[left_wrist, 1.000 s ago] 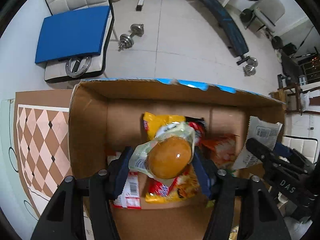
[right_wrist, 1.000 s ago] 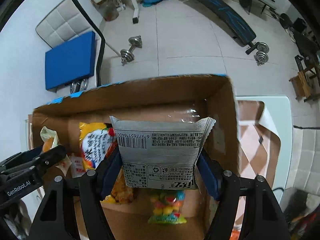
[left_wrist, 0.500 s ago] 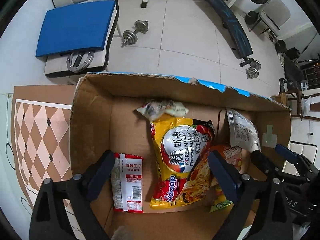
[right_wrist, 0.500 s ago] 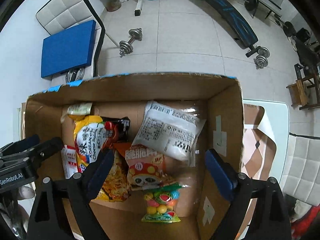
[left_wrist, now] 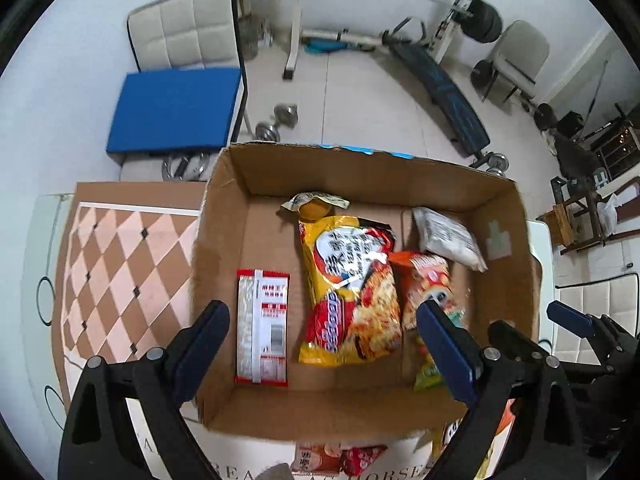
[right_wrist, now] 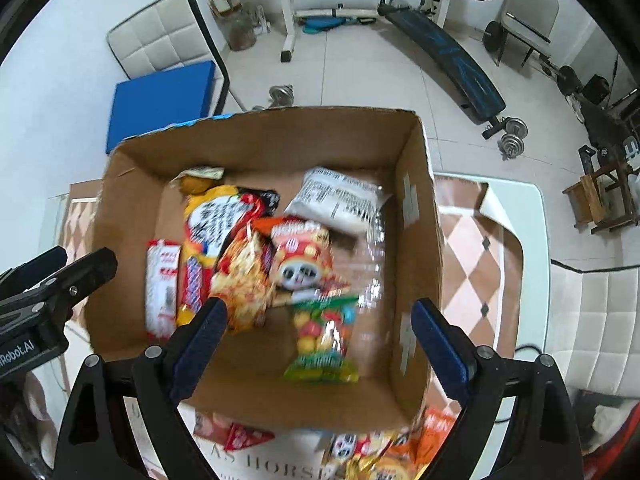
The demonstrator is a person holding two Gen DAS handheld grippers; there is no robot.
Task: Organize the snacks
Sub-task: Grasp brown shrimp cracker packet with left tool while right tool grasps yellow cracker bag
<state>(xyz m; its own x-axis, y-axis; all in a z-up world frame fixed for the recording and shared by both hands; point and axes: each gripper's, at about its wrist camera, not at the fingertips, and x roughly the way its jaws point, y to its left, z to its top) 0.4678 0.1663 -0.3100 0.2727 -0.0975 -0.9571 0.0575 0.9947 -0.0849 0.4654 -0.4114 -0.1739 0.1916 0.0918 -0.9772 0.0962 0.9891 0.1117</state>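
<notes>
Left gripper (left_wrist: pixel 322 344): I have it wide open and it holds nothing. It hangs over the near side of the cardboard box (left_wrist: pixel 224 216).
Right gripper (right_wrist: pixel 320 332): I have it wide open too, with nothing in it.
Snacks in the box: the yellow noodle bag (left_wrist: pixel 350 292) lies in the middle. The red and white packet (left_wrist: pixel 262 328) lies flat beside it on the left. The wrapped bun (left_wrist: pixel 314 205) is by the far wall. The gray packet (left_wrist: pixel 448 238) is in the far right corner, and the orange panda bag (right_wrist: pixel 300 260) lies near the candy bag (right_wrist: pixel 324 336).
Snacks left outside: some red and orange packs (right_wrist: pixel 384 456) wait on the table in front of the box.
What could go wrong: I think the bags are slippery and puffy. If I pinch only an edge, one could slide out and fall on the floor. If I come in low, my fingers could bump the box wall and push the box away.
</notes>
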